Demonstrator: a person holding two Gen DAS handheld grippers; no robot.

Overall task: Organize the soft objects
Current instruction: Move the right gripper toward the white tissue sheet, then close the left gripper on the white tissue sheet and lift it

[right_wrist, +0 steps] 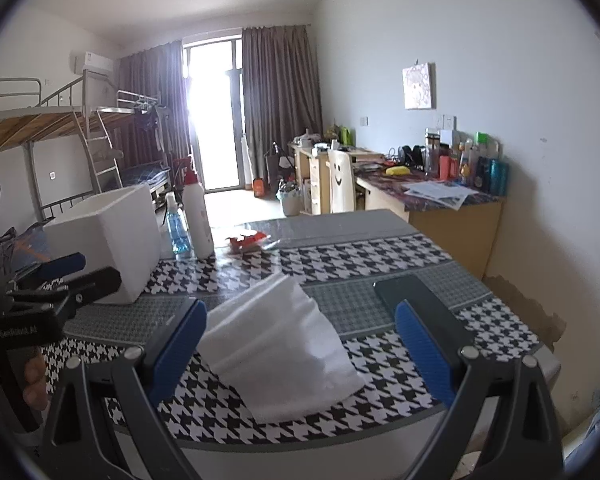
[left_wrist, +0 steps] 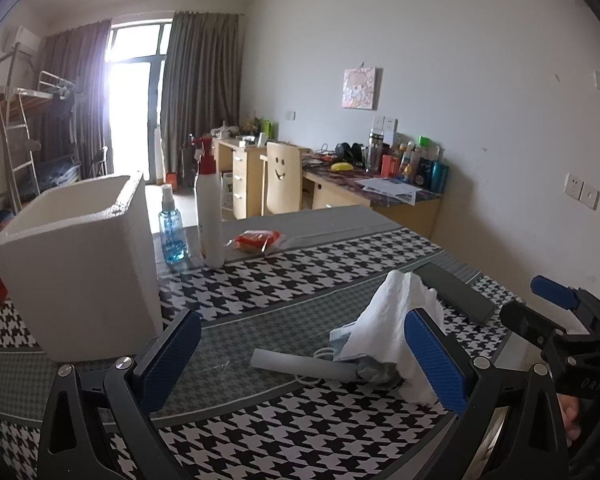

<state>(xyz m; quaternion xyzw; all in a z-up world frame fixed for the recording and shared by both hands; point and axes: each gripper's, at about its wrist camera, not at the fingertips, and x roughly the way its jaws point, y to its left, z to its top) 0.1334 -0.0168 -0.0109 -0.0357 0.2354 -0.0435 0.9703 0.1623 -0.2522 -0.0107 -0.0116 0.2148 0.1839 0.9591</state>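
A white cloth [left_wrist: 396, 332] lies crumpled on the houndstooth table [left_wrist: 300, 280], over a blue face mask [left_wrist: 342, 338] and a grey rolled item [left_wrist: 300, 365]. In the right wrist view the white cloth [right_wrist: 276, 344] lies just ahead of my fingers. A white foam box [left_wrist: 76, 256] stands open at the left; it also shows in the right wrist view [right_wrist: 112, 236]. My left gripper [left_wrist: 302, 364] is open and empty, close before the pile. My right gripper [right_wrist: 300, 356] is open and empty, straddling the cloth's near side.
A white pump bottle [left_wrist: 210, 208], a blue spray bottle [left_wrist: 171, 228] and a red snack packet [left_wrist: 258, 240] stand behind the box. A dark phone [left_wrist: 454, 290] lies right of the cloth. The table's near edge [right_wrist: 300, 436] is just below my right gripper.
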